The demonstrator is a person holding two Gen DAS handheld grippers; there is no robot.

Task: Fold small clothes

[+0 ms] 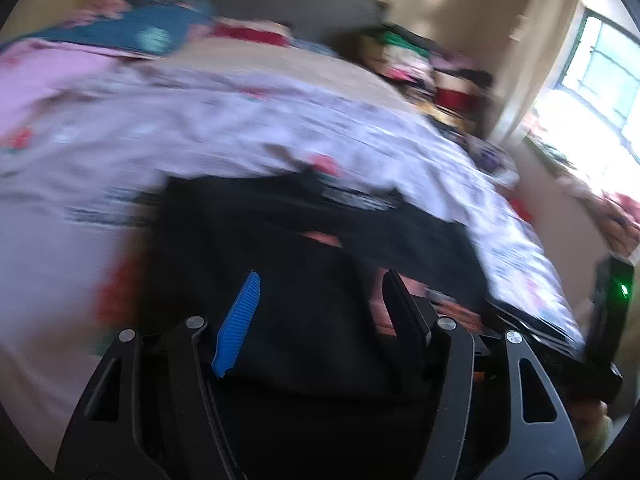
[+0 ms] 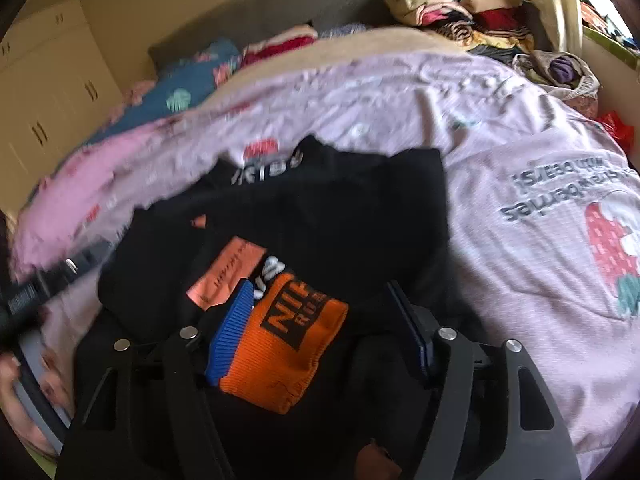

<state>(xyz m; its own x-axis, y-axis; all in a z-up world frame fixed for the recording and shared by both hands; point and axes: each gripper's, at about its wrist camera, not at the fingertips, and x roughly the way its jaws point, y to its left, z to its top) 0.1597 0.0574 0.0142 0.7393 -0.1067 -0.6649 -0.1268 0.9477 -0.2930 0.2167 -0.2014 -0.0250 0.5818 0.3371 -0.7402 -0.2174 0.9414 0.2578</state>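
A black garment (image 1: 280,240) lies spread on the pink printed bedcover (image 1: 240,128). My left gripper (image 1: 320,300) hovers over its near part, jaws open with only flat black cloth below them. In the right wrist view the black garment (image 2: 320,208) shows an orange ribbed cuff (image 2: 288,352) with black lettering and a pink label patch (image 2: 224,276). My right gripper (image 2: 320,320) is open around that cuff: the cuff lies against the left blue pad, while the right pad stands apart from it. The other gripper's body (image 2: 40,288) shows at the left edge.
A pile of mixed clothes (image 2: 460,12) sits at the bed's far right corner beside an open bag (image 2: 560,72). A blue patterned pillow (image 2: 192,84) lies by the grey headboard. Cream wardrobe doors (image 2: 40,100) stand at left. A bright window (image 1: 600,80) is at right.
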